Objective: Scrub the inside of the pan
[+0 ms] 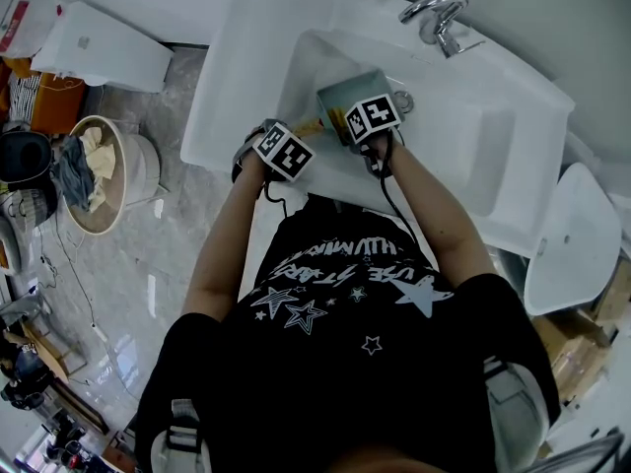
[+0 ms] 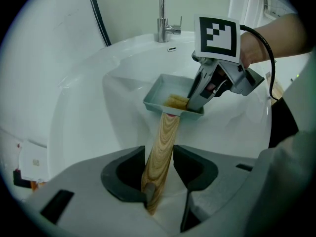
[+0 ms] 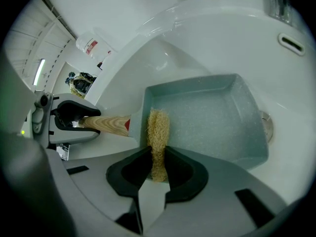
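Risk of slipping while the pan (image 3: 217, 117) is scrubbed.
Left gripper (image 2: 160, 169) pinches the wooden handle (image 2: 165, 137) near its end; right gripper (image 3: 157, 167) pinches a scrubber (image 3: 158, 132) against the pan's nine o'clock side. Hard strokes could twist the handle loose, dropping the pan into the sink (image 1: 493, 136) below.

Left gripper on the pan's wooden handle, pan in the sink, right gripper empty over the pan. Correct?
No. The right gripper isn't empty: its fingers pinch a tan fibrous scrub pad in the pan, as the right gripper view shows. The left gripper is on the wooden handle, and the pan is in the sink.
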Action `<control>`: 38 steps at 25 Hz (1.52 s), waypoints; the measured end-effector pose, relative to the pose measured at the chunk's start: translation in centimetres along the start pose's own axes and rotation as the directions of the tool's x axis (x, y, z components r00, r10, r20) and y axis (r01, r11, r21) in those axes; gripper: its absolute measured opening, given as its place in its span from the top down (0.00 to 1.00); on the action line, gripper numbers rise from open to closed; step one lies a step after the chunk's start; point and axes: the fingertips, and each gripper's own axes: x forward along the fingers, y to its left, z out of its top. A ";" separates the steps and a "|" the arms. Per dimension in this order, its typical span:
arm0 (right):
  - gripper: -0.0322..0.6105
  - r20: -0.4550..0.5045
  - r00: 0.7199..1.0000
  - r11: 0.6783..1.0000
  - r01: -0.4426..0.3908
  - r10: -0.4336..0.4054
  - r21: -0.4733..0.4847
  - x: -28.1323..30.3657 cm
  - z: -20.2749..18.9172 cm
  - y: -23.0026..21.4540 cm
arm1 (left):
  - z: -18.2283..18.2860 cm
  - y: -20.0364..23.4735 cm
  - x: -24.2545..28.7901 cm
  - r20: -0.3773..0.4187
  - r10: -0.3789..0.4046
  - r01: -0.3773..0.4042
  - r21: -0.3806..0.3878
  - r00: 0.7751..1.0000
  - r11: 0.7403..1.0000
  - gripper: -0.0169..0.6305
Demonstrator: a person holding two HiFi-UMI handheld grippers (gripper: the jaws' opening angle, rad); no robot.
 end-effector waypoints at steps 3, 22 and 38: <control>0.83 0.018 1.000 1.000 0.003 -0.003 0.001 -0.3 0.1 0.1 | 0.0 0.0 0.0 -0.001 0.000 0.000 0.001 1.000 1.000 0.71; 0.83 0.137 0.991 0.999 -0.008 0.002 0.043 -5.6 -1.2 -2.2 | 2.2 -0.6 -2.1 0.077 0.053 -0.055 0.013 0.996 0.998 0.62; 0.83 0.293 0.955 0.999 0.033 -0.043 0.041 -11.8 -5.0 -7.3 | 7.6 -3.4 -6.8 0.283 0.231 -0.205 -0.120 0.931 0.971 0.62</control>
